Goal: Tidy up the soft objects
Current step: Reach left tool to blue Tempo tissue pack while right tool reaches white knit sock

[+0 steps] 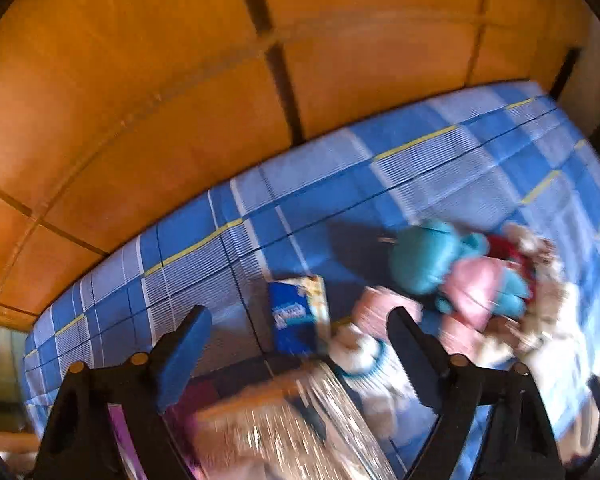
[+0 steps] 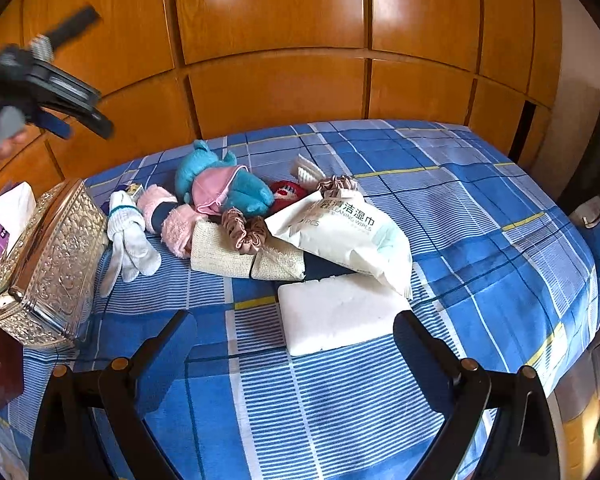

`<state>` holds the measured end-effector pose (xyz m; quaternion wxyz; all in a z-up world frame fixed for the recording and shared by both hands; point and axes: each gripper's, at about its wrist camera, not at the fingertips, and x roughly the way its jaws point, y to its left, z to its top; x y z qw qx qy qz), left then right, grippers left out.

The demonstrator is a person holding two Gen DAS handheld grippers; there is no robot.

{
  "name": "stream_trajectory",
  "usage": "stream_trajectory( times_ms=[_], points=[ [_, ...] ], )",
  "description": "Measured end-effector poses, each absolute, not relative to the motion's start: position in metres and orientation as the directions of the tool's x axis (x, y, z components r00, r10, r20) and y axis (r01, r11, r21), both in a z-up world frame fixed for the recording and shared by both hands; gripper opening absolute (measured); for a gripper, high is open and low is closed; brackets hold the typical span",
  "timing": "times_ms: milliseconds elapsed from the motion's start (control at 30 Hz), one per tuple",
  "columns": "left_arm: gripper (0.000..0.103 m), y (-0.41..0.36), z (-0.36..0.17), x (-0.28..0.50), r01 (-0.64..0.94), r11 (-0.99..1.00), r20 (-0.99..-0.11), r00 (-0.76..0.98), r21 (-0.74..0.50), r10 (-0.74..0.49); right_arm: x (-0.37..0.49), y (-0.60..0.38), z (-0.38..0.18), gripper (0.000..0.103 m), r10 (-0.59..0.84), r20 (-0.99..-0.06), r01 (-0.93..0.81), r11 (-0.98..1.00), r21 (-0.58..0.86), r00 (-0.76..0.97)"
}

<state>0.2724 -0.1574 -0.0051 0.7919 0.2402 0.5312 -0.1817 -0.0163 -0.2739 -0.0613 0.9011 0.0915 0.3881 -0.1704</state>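
Both the left gripper (image 1: 300,344) and right gripper (image 2: 296,340) hang wide open and empty, so sorting seems barely begun; the soft pile (image 2: 236,200) at the right's twelve o'clock needs reaching.

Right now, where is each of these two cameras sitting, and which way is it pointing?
Left wrist view: rides the left gripper, held raised, looking down over the bed; blurred; its open fingers show.
Right wrist view: rides the right gripper, low, facing the wardrobe across the bed; open fingers show, and the left gripper upper left.
Shared: teal plush toy, white sock, silver box, wardrobe.
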Motion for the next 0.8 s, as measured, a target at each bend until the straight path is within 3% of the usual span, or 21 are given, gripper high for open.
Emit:
stream_trajectory(
  times_ms=[167,367,433,467,600,633,800],
  points=[
    [0.089,-0.173,-0.054,0.302,0.562,0.802,-0.967,0.243,0.203,0.075,-0.011,-0.284,-0.065,0.1,-0.222,-0.744,0.377,0.925,0.043,0.63],
    [0.077,-0.184,-0.092,0.315,0.581,0.781,-0.973,0.158,0.229,0.167,-0.006,-0.294,-0.069,0.1,-0.204,-0.753,0.382,0.921,0.069,0.626],
    [0.056,-0.184,-0.102,0.318,0.576,0.785,-0.973,0.132,0.229,0.187,-0.006,-0.296,-0.07,0.1,-0.204,-0.753,0.386,0.92,0.071,0.626],
    [0.05,-0.183,-0.107,0.319,0.574,0.787,-0.974,0.114,0.226,0.196,-0.006,-0.297,-0.071,0.1,-0.198,-0.755,0.385,0.919,0.078,0.625],
    [0.044,-0.181,-0.105,0.315,0.576,0.785,-0.974,0.126,0.228,0.19,-0.004,-0.298,-0.073,0.1,-0.183,-0.76,0.376,0.923,0.086,0.624],
    [0.033,-0.179,-0.101,0.316,0.571,0.793,-0.977,0.127,0.212,0.17,-0.003,-0.298,-0.074,0.099,-0.173,-0.763,0.372,0.924,0.094,0.623],
    [0.005,-0.162,-0.069,0.312,0.533,0.836,-0.986,0.159,0.127,0.048,0.016,-0.295,-0.062,0.092,-0.049,-0.738,0.27,0.945,0.183,0.673]
  ],
)
